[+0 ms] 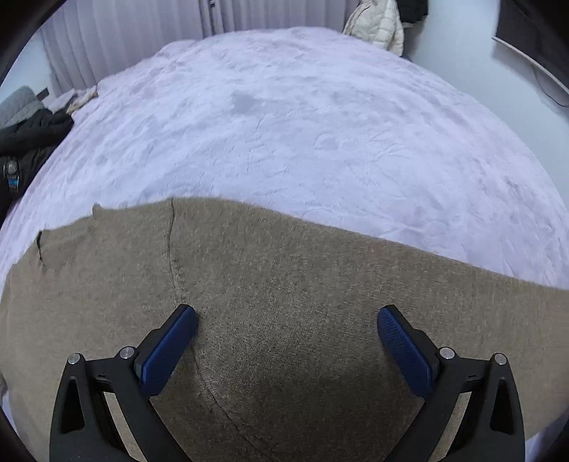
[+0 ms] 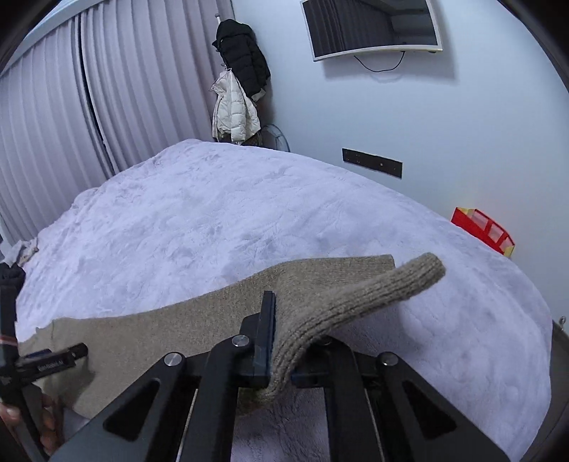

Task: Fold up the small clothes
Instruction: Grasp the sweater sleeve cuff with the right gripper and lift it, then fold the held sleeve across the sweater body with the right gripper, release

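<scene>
Sweater [image 1: 284,320], tan knit, lies spread flat along the near edge of the bed [image 1: 284,124]. The right gripper [image 2: 281,341] is clenched on its ribbed sleeve cuff [image 2: 355,302], which sticks up off the cover; the left gripper [image 1: 287,320] hangs over the sweater's body with jaws wide apart, holding nothing. The step in hand looks like the first sleeve fold. Next, the sleeve probably needs carrying across onto the body, while the left side keeps the cloth from sliding. The bed cover is pale and fluffy. Curtains [image 2: 53,124], hanging coats [image 2: 238,89] and a wall screen [image 2: 370,25] stand beyond.
</scene>
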Demonstrator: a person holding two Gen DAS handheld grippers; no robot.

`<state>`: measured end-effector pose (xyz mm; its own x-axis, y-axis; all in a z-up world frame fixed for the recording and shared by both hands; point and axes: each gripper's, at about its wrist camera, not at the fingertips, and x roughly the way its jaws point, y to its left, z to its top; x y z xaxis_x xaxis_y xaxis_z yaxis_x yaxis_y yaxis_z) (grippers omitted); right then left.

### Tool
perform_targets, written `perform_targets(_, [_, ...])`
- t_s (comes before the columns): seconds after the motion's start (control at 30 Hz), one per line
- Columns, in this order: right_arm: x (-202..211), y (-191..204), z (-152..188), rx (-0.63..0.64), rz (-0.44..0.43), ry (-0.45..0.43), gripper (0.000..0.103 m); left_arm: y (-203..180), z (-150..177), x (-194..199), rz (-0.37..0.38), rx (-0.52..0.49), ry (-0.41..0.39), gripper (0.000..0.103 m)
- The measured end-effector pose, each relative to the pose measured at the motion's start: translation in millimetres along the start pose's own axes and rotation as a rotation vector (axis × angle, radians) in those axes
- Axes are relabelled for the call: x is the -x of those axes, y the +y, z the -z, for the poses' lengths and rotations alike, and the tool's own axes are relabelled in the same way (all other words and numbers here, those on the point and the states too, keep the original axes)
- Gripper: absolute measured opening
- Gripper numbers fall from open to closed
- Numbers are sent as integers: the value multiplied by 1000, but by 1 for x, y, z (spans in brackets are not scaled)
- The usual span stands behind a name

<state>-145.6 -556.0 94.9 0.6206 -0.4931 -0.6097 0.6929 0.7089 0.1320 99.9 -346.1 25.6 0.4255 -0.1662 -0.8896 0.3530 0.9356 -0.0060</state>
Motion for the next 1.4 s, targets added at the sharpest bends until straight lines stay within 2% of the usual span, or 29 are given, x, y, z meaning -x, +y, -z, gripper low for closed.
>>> perform_targets(0.03, [-5, -1, 3, 3, 11, 21, 7, -4, 0, -8, -12, -5, 44, 103])
perform_targets(0.1, [-19, -7, 7, -22, 18, 79, 7, -14, 1, 0, -44, -83, 29, 103])
perform_targets(0.13, [-23, -12, 9, -36, 22, 100, 7, -14, 3, 12, -10, -101, 2, 103])
perform_targets(0.2, [-26, -18, 10, -59, 16, 117, 7, -2, 12, 33, 77, -52, -50, 103])
perform_targets(0.27, [-22, -16, 9, -43, 25, 106, 7, 11, 23, 36, 90, 2, -43, 103])
perform_targets(0.33, [-15, -7, 7, -4, 53, 90, 7, 24, 34, 19, 94, 52, 12, 103])
perform_targets(0.37, [-11, -2, 5, 16, 68, 81, 7, 29, 37, 5, 82, 67, 53, 103])
perform_targets(0.4, [-7, 5, 2, 33, 77, 72, 7, 28, 38, 1, 79, 48, 54, 103])
perform_targets(0.47, [3, 18, -4, 58, 77, 55, 7, 22, 39, 14, 67, -28, 38, 103])
perform_targets(0.53, [19, 37, -9, 99, 77, 22, 7, 37, 39, 38, 126, -11, -5, 103])
perform_targets(0.6, [37, 58, -16, 145, 73, -15, 7, 63, 39, 54, 142, 32, -50, 103])
perform_targets(0.77, [78, 139, -25, 264, 2, -102, 7, 173, 55, 60, 92, 210, -53, 103])
perform_targets(0.9, [97, 232, -6, 394, -93, -125, 7, 262, 82, 65, 43, 368, -54, 103])
perform_targets(1.1, [105, 375, 68, 595, -236, -74, 7, 358, 125, 91, 2, 472, -106, 103])
perform_targets(1.23, [98, 448, 124, 710, -289, -20, 7, 406, 154, 103, 1, 543, -132, 103])
perform_targets(1.4, [88, 516, 182, 803, -318, 60, 7, 450, 184, 115, -5, 588, -153, 103])
